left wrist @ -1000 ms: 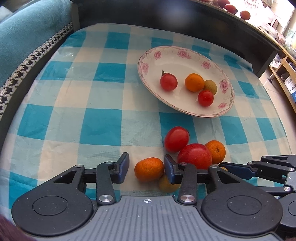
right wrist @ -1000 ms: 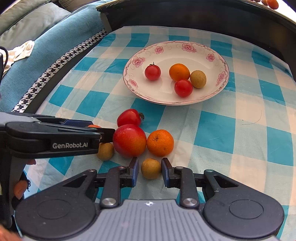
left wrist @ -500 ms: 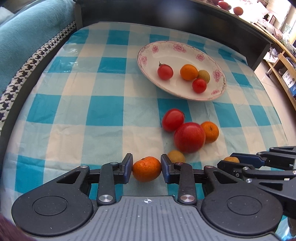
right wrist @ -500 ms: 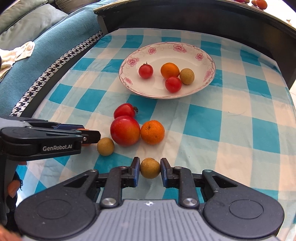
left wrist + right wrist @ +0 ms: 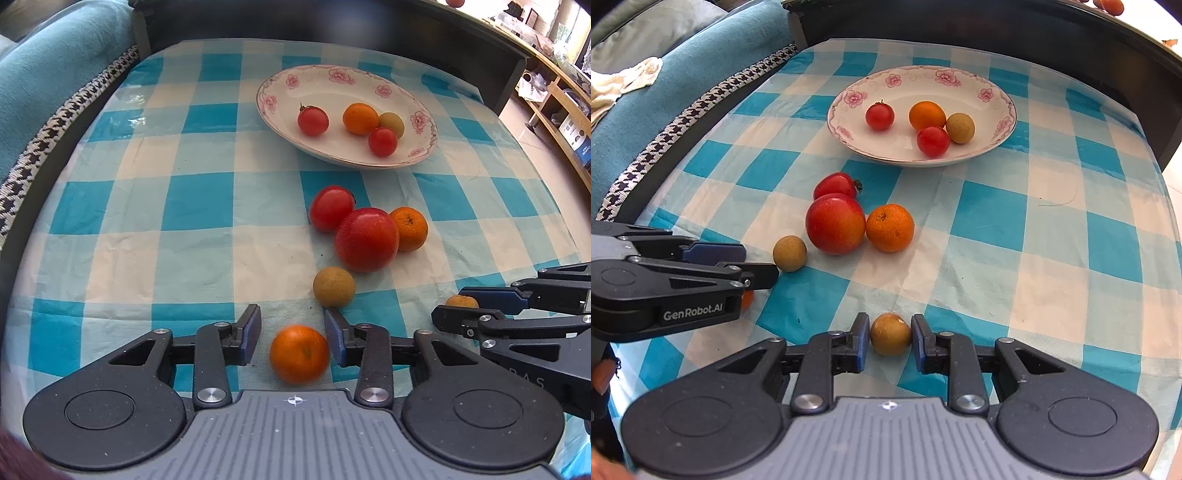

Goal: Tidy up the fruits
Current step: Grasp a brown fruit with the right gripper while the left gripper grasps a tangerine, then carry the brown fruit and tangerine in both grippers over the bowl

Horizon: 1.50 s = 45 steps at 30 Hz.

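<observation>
My left gripper (image 5: 291, 330) is open; a small orange (image 5: 299, 353) sits low between its fingers, blurred, with gaps on both sides. My right gripper (image 5: 889, 336) is shut on a brown longan (image 5: 890, 334) and holds it above the checked cloth. On the cloth lie a big red apple (image 5: 367, 239), a red tomato (image 5: 330, 208), an orange (image 5: 410, 228) and a longan (image 5: 334, 287). The floral plate (image 5: 424, 133) at the back holds two cherry tomatoes, an orange and a longan. In the right wrist view the left gripper (image 5: 753, 271) is at the left.
A blue sofa (image 5: 683, 70) runs along the left of the table. A dark raised ledge (image 5: 997, 26) borders the far side. Wooden shelves (image 5: 561, 96) stand at the far right. The cloth's front and right edges are close to both grippers.
Both grippers pulled back and rose from the fruit pile. The left jaws opened wider and the orange slipped lower between them. The right gripper kept its longan.
</observation>
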Tool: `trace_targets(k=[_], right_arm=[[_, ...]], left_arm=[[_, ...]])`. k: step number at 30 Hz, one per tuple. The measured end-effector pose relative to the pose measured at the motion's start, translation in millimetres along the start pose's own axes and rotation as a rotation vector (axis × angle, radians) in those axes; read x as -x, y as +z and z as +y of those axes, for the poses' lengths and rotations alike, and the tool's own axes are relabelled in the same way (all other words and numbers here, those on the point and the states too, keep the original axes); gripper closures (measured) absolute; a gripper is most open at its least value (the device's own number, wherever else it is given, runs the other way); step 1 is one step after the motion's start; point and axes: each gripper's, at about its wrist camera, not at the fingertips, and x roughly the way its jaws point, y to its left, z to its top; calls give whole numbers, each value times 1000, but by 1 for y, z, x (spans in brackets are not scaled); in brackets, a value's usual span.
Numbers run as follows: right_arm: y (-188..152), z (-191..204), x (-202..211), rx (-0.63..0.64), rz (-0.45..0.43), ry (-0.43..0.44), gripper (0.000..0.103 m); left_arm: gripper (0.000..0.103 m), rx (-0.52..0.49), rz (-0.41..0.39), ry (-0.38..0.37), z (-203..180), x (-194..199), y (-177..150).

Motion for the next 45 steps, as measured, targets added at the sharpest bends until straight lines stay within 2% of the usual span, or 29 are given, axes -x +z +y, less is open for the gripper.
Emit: trace_targets(k=[5,11,18,34,45], right_arm=[[1,-1,-1,-5,-1,4,76],[1,0,-1,0,1,-2,76],[-1,2,0,15,6,-21,76],[0,4,7,22,-12,-28,77],[8,5,13,13,-36,-28,77]], left_arm=[[48,-9,-1,-1,-2,1,-3],[50,-9,0,9,-3,2,-5],[61,-21,-2,27,-5,4,-7],[61,-2,-26,13,-4,15,-8],[61,2,-66,-16,-8,22,4]])
